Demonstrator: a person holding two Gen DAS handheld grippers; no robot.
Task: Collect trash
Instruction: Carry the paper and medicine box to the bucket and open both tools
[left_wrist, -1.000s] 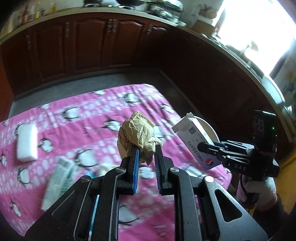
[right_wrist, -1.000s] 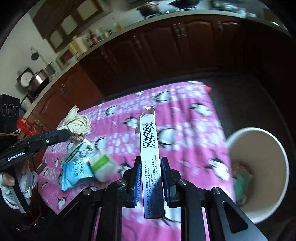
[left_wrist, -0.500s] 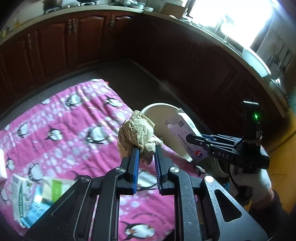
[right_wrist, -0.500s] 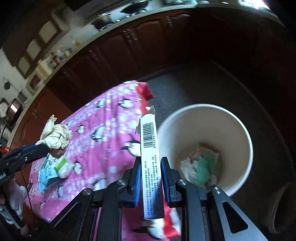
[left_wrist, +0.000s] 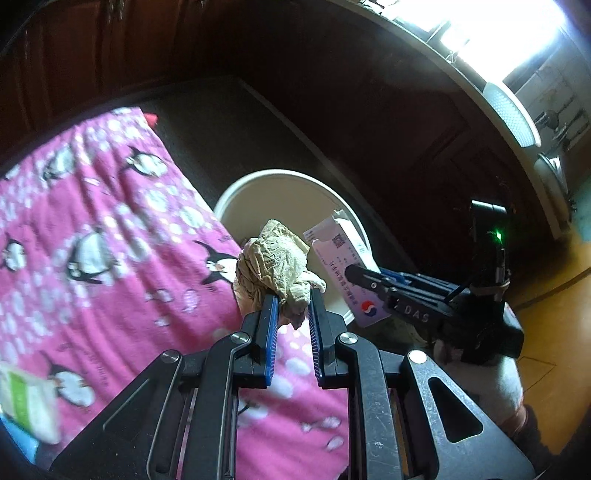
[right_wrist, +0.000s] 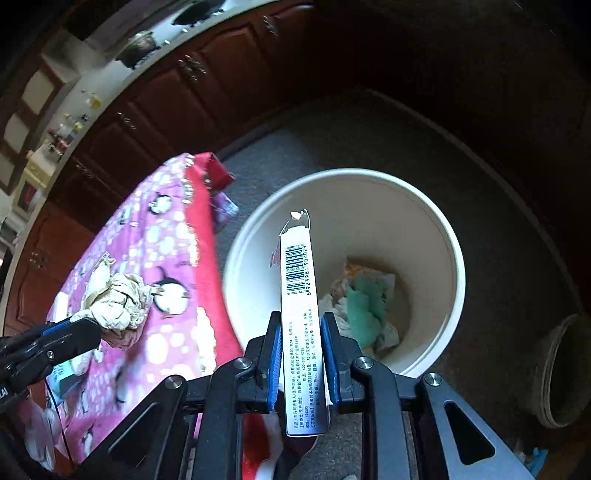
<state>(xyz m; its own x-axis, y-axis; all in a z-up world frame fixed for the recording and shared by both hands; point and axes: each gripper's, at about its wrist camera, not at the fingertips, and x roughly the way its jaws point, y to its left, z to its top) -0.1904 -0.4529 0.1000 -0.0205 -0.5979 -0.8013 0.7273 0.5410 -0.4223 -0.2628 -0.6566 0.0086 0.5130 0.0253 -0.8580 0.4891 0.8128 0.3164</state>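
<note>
Two hand-held grippers are in play, each clamped on one piece of trash. Left hand-held gripper (left_wrist: 290, 308) has its blue pads squeezed on a crumpled ball of tan paper (left_wrist: 275, 264), which hangs over the edge of the pink penguin-print blanket (left_wrist: 99, 236), just beside the bucket. Right hand-held gripper (right_wrist: 301, 345) grips a slim white carton (right_wrist: 301, 317) with a barcode and a torn top flap, standing upright between the jaws above the bucket's mouth.

Counted by size: one blanket-covered surface (whether bed or table I cannot tell), one white bucket (right_wrist: 456, 258) on the grey floor, one dark round vessel (right_wrist: 565, 365) beside it at the right edge, one carton, one paper ball. At least two wrappers lie blurred on the blanket at the left wrist view's lower left: a green-and-white packet (left_wrist: 26, 406) and a blue scrap under it.

A second ago both hand-held grippers hung over the middle of the blanket, the bucket barely in sight; both have since swung across to its rim and tipped downward, grips unchanged.

Inside the bucket: a green crumpled piece (right_wrist: 367, 308), white tissue and a printed wrapper, all at the bottom.
</note>
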